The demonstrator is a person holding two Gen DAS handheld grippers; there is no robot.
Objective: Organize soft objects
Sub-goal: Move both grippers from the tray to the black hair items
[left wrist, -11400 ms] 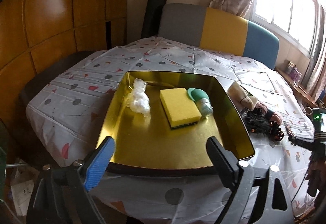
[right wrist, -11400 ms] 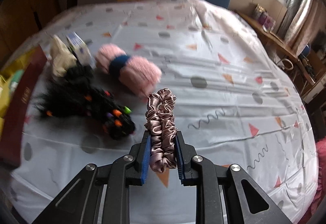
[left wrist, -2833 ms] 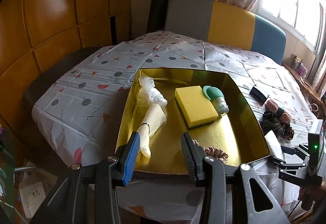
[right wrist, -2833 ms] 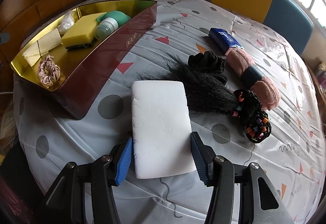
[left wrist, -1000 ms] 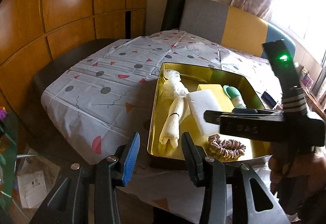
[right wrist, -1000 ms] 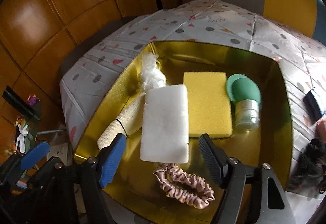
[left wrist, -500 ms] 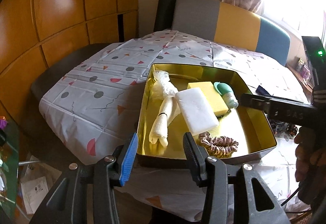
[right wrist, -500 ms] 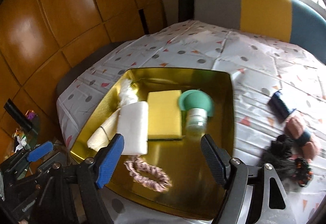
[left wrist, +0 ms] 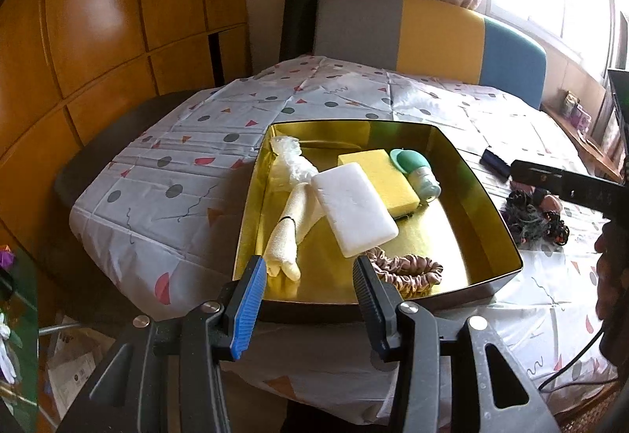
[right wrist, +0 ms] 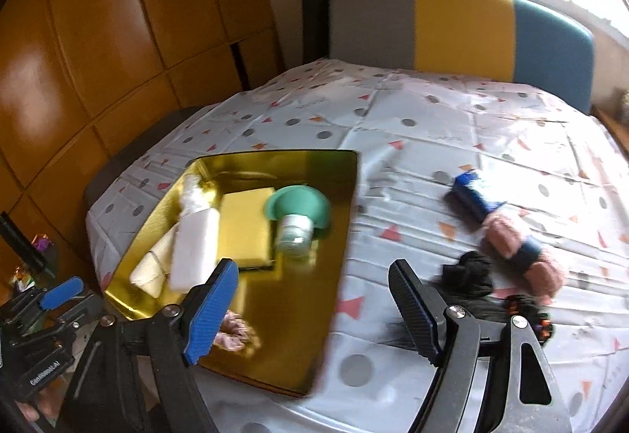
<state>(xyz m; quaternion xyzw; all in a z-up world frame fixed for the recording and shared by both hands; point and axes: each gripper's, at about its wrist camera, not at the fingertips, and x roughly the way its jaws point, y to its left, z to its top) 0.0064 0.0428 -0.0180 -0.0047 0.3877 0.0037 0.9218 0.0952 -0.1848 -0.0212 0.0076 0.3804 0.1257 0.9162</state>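
Note:
The gold tray point(left wrist: 491, 205) holds a white foam block point(left wrist: 354, 209) leaning on a yellow sponge point(left wrist: 381, 177). A green squeeze bottle point(left wrist: 416, 169), a cream sock point(left wrist: 291, 228), a crumpled plastic bag point(left wrist: 291, 157) and a pink scrunchie point(left wrist: 409, 271) lie in it too. My left gripper point(left wrist: 308, 299) hangs open and empty before the tray's near wall. My right gripper point(right wrist: 312, 311) is wide open and empty, above the tray's right edge point(right wrist: 346, 236). On the cloth to its right lie a pink fluffy roll point(right wrist: 519, 248), a black fabric bundle point(right wrist: 468, 275) and a blue packet point(right wrist: 471, 197).
The table wears a white cloth point(left wrist: 188, 173) with dots and triangles. A grey, yellow and blue chair back point(left wrist: 432, 35) stands behind it, and wooden panels point(left wrist: 98, 39) fill the left. Black hair with coloured beads point(right wrist: 530, 315) lies near the right gripper. A hand point(left wrist: 609, 264) shows at the right edge.
My right gripper has drawn back and swung right, off the tray, leaving the white foam block lying inside. My left gripper has shifted slightly; its jaws look the same.

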